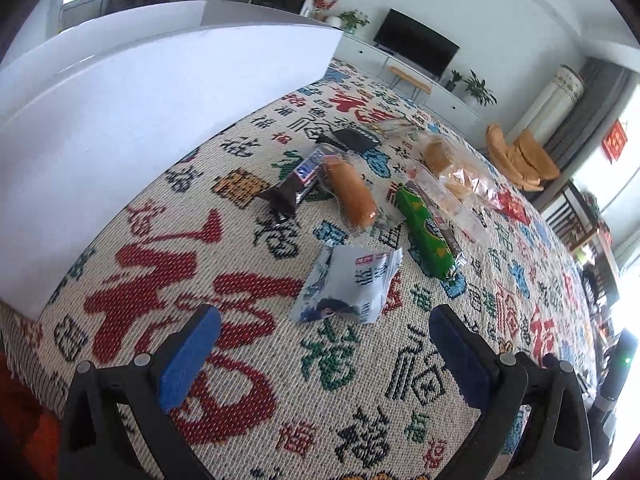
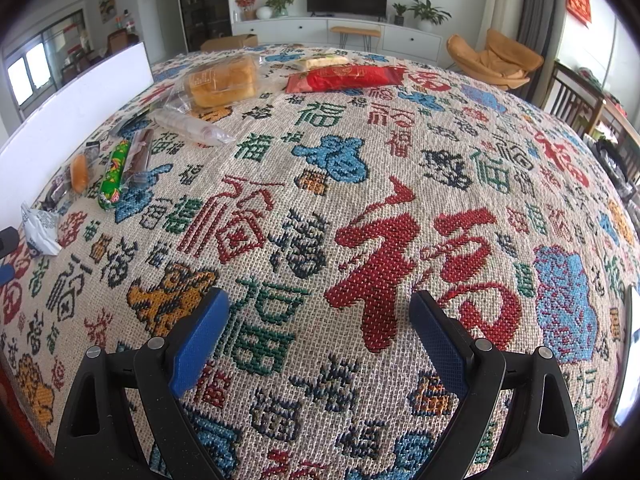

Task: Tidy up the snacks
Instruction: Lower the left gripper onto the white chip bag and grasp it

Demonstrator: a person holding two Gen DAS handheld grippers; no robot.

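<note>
Snacks lay scattered on the patterned counter (image 1: pixel 248 360), and the left claw (image 1: pixel 325 322), spread wide and holding nothing, hovered just short of the white packet (image 1: pixel 348 286), the nearest of them. Beyond that packet lay the green bar (image 1: pixel 426 232), long axis running away from the claw, then the orange roll (image 1: pixel 352 192) and white box (image 1: pixel 120 128). The right claw (image 2: pixel 319 316), likewise spread and empty, hung well apart from the packet, so the left seemed better placed.

You get bright daylight from blown-out windows (image 2: pixel 30 74) at the far edges, soft faint shadows, strong fisheye bending of the patterned cloth (image 2: pixel 360 184), dark vignetted corners, centre sharp, rims slightly blurred.
</note>
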